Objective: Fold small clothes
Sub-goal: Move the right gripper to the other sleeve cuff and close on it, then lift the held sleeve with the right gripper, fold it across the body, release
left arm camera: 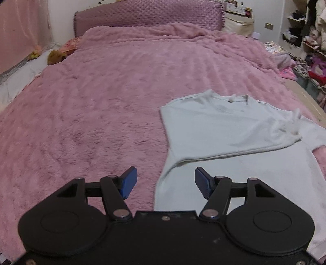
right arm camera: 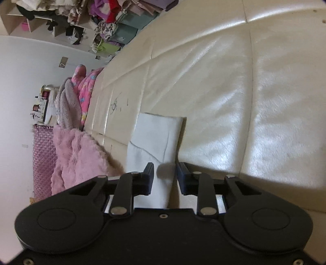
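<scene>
A pale mint long-sleeved shirt (left arm camera: 224,130) lies flat on the pink fluffy blanket (left arm camera: 91,102), collar away from me, with one side folded across its body. My left gripper (left arm camera: 165,181) hovers open over the shirt's near left edge with nothing between its blue pads. In the right wrist view, which is rolled sideways, the shirt's sleeve end (right arm camera: 156,138) lies over the cream leather bed surround (right arm camera: 224,91). My right gripper (right arm camera: 165,177) straddles the sleeve with its jaws narrow. A thin cream strip shows between the cloth and the right pad, so the pads are not pressing.
A purple headboard (left arm camera: 146,14) and a brown soft toy (left arm camera: 54,57) are at the bed's far end. Cluttered shelves and bags (left arm camera: 307,40) line the right wall. Crumpled pink and grey bedding (right arm camera: 77,97) lies by the bed's edge.
</scene>
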The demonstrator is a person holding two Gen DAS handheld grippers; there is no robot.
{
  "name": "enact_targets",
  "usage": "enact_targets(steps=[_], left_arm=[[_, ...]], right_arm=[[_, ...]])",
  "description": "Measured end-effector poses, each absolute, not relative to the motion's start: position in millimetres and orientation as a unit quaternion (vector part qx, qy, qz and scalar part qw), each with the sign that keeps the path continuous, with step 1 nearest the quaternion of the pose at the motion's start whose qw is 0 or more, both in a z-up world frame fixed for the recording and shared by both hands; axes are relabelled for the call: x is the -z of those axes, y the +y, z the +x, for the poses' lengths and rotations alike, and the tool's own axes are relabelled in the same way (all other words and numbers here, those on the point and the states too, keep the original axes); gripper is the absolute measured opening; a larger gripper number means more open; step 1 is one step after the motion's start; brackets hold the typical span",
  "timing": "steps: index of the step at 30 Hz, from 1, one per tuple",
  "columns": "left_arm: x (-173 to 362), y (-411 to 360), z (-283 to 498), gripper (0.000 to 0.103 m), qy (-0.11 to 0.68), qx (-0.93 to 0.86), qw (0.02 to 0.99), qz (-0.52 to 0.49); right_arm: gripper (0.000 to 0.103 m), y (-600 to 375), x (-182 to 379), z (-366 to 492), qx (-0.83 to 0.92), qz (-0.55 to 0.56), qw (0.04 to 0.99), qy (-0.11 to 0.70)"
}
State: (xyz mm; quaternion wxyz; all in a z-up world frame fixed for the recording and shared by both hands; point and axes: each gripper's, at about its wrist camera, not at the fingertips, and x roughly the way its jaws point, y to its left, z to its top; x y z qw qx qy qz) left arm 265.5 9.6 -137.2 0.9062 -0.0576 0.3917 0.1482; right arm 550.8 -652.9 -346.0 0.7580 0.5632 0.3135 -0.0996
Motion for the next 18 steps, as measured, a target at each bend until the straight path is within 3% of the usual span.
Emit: enact_targets(steps=[3,5,6,12,18], left_arm=[[143,5,272,0.064,0.399,-0.138,0.905,-0.059],[147,3,276,0.064,0.408,-0.137,0.901,-0.053],[148,1,275,0.064,0.409,-0.135,0.901,-0.048],[144,5,271,0.064,0.402,-0.144,0.903,-0.052],[138,10,257,0.064,0.384,-0.138,0.91,-0.078]], right_arm=[[0.025,-659,359,560,0.088,0.606,0.734,0.294],[0.008,-664,367,571,0.07,0.627,0.722,0.285],[0.006,-664,369,577,0.067,0.616,0.728,0.294],[0.006,-645,330,579,0.073,0.466,0.833,0.29],[0.006,-641,280,568,0.056,0.421,0.863,0.274]])
